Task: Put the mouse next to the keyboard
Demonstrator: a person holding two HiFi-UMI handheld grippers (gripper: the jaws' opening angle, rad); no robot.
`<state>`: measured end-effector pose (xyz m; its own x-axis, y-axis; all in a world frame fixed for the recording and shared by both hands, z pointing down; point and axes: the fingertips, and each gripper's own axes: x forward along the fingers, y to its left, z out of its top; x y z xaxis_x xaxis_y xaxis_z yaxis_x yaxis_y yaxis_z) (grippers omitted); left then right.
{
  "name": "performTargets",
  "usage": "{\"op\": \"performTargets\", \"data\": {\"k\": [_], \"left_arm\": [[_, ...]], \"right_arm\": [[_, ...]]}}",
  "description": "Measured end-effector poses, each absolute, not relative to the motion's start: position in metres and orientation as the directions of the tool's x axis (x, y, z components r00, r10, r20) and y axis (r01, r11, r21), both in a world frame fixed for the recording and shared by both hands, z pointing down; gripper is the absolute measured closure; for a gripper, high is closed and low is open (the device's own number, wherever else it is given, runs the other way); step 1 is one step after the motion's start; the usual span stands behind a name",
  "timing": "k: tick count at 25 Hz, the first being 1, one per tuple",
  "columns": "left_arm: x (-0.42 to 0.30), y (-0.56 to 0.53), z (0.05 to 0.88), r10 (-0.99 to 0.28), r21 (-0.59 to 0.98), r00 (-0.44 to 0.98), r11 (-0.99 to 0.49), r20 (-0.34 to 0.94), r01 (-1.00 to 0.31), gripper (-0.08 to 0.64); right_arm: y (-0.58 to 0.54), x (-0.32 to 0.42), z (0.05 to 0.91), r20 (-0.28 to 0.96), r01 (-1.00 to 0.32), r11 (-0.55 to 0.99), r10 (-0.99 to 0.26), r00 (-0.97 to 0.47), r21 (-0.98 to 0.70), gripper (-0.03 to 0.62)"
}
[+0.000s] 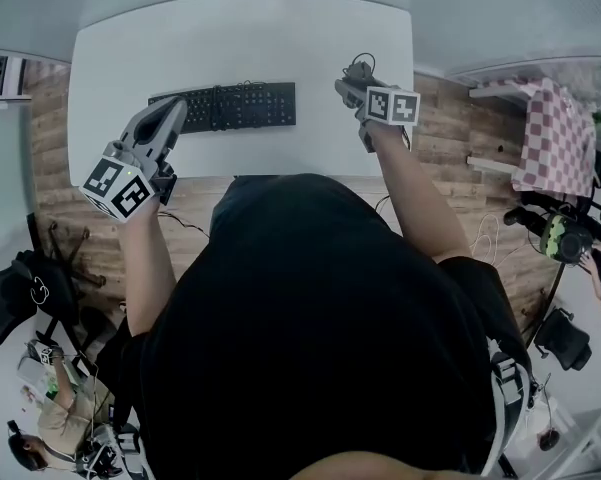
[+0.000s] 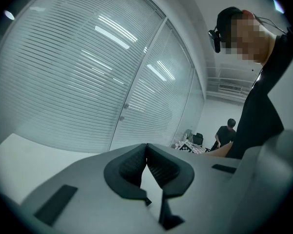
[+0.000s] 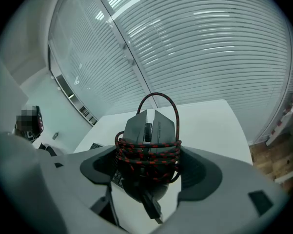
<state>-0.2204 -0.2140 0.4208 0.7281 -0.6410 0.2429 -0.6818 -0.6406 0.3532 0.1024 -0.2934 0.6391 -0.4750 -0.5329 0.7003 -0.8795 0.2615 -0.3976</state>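
Position of right claw (image 1: 354, 78): over the right part of the white rectangular worktop (image 1: 240, 38), marker cube on the side nearest the body. Clamped on a grey angular computer mouse (image 1: 359, 67) wound with black-and-red braided cable (image 3: 148, 152).

In right gripper view, right claw (image 3: 149, 172) with both dark pads pressed to the flanks of the mouse (image 3: 149, 128). Cable in several turns about the body, one loop arching above the buttons, plug end hanging toward the camera. Cannot tell whether the mouse touches the worktop or hangs just above it.

Black full-size keyboard (image 1: 225, 106) flat at mid-worktop, long side parallel to the near edge. Mouse to its right, apart from it, a little farther from the body than the keyboard's far edge.

Left claw (image 1: 168, 120) near the keyboard's left end, over the worktop. In left gripper view, left claw (image 2: 146, 149) with tips closed on each other, nothing between them.

Around the worktop: slatted blinds on a glass wall (image 2: 87, 72), wood-plank floor (image 1: 50, 168), red-and-white checked cloth (image 1: 558, 133) at far right, black office chair (image 1: 5, 298) at lower left.
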Motion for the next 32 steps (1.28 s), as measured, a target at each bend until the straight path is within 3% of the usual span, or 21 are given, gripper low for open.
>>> {"op": "performTargets", "data": {"k": [32], "left_arm": [[-0.259,-0.237,0.439,-0.632,0.372,0.720,-0.619,0.287,-0.692,0.538]], "right_arm": [[-0.284,0.110,0.764,0.858,-0.934,0.143,-0.369,-0.357,-0.327,0.192]]}}
